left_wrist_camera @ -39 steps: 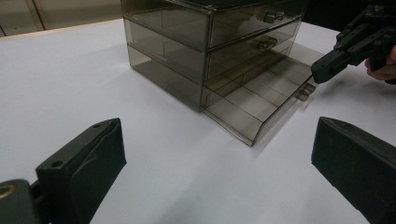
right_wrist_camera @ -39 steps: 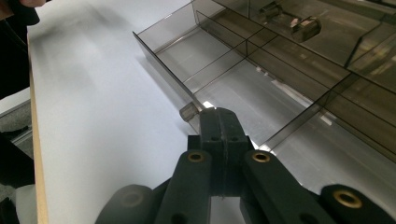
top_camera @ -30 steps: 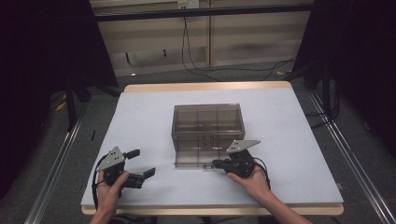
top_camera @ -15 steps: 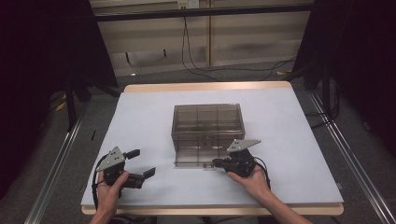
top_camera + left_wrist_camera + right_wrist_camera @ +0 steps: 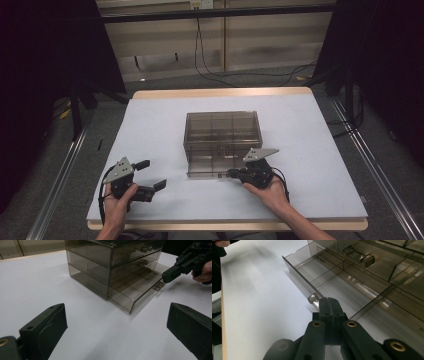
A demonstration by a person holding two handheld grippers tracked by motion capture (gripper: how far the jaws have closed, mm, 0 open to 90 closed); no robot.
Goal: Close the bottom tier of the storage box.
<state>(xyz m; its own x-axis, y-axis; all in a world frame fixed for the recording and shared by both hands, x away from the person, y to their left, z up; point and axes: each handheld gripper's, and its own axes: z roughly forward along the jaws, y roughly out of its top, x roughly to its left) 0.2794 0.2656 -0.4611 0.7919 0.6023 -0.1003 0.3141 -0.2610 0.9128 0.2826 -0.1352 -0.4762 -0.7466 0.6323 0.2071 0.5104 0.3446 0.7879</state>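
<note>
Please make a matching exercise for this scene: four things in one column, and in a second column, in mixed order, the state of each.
Things:
1. left gripper
2. right gripper
3. bottom drawer
4. top drawer

States:
a. pushed in
b. jaws wide apart, holding nothing
c. pulled partly out
d. jaws shut at the bottom drawer's handle

Pairs: 1-b, 2-d, 3-c, 4-a

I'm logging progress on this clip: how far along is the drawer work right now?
Done: the bottom drawer of the smoky drawer cabinet is slid well out, empty compartments showing. In hand: the right hand-held gripper is shut on the drawer's handle. Left: the left hand-held gripper rests open, apart from the cabinet; the upper drawers are shut.
</note>
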